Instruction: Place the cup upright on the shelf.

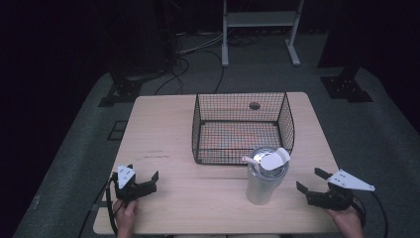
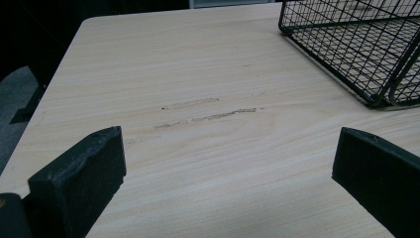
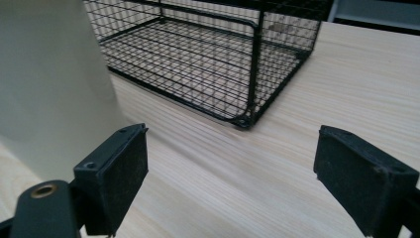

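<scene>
A: How do the tools stand?
B: The left tool (image 1: 142,179) and right tool (image 1: 312,182) both gape wide, holding nothing, near the table's (image 1: 163,129) front edge.

A: And the cup?
B: The cup (image 1: 265,181) stands upright just left of the right tool, close in front of the wire basket (image 1: 242,128). Bare wood lies between the left tool and the cup.

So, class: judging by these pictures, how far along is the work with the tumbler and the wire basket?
Nothing looks done yet. The white tumbler stands upright on the table in front of the wire basket, outside it. The right gripper, open, is beside the tumbler without touching it; the left gripper is open, apart. Grasping and any move remain.
</scene>
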### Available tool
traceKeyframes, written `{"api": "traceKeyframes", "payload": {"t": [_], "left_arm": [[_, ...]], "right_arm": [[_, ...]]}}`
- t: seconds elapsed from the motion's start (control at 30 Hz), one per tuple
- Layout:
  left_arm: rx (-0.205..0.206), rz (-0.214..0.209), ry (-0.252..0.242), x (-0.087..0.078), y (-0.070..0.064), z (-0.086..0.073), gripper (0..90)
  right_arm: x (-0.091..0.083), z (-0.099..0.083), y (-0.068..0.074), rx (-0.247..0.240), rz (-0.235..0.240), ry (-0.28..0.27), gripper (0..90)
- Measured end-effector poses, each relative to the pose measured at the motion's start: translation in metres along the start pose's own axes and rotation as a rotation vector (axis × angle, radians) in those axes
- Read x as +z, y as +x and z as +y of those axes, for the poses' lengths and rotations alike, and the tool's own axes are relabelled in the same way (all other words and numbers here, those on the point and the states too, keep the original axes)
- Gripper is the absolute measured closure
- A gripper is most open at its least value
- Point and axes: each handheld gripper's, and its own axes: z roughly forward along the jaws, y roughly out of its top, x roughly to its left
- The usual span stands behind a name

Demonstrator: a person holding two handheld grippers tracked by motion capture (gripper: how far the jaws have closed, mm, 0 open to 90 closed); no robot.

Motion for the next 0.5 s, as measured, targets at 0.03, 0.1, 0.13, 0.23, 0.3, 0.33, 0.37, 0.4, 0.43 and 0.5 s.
{"api": "traceKeyframes", "payload": {"t": [0.03,0.1,0.13,0.23,0.3,0.33,0.37,0.4,0.43,0.5], "left_arm": [[0.000,0.000,0.000,0.000,0.000,0.000,0.0],[0.000,0.002,0.002,0.000,0.000,0.000,0.0],[0.003,0.002,0.002,0.000,0.000,0.000,0.0],[0.002,0.003,0.003,0.000,0.000,0.000,0.0],[0.003,0.004,0.003,0.000,0.000,0.000,0.0],[0.004,0.004,0.001,0.000,0.000,0.000,0.0],[0.006,0.004,0.000,0.000,0.000,0.000,0.0],[0.006,0.004,0.001,0.000,-0.001,0.000,0.0],[0.006,0.005,0.001,0.000,-0.001,0.000,0.0],[0.005,0.003,0.001,0.000,0.000,0.000,0.0]], "right_arm": [[0.000,0.001,0.001,-0.008,0.005,0.004,12.9],[0.000,0.002,0.002,-0.014,0.017,0.008,12.8],[-0.001,0.005,0.004,-0.025,0.038,0.008,12.8],[-0.004,0.008,0.006,-0.040,0.066,0.009,12.8],[-0.007,0.013,0.009,-0.061,0.090,0.011,12.7],[-0.008,0.015,0.011,-0.066,0.098,0.012,12.7],[-0.008,0.015,0.011,-0.066,0.098,0.012,12.7],[-0.009,0.016,0.012,-0.073,0.104,0.011,12.7],[-0.010,0.020,0.015,-0.077,0.132,0.008,12.5],[-0.010,0.021,0.016,-0.079,0.141,0.007,12.4]]}}
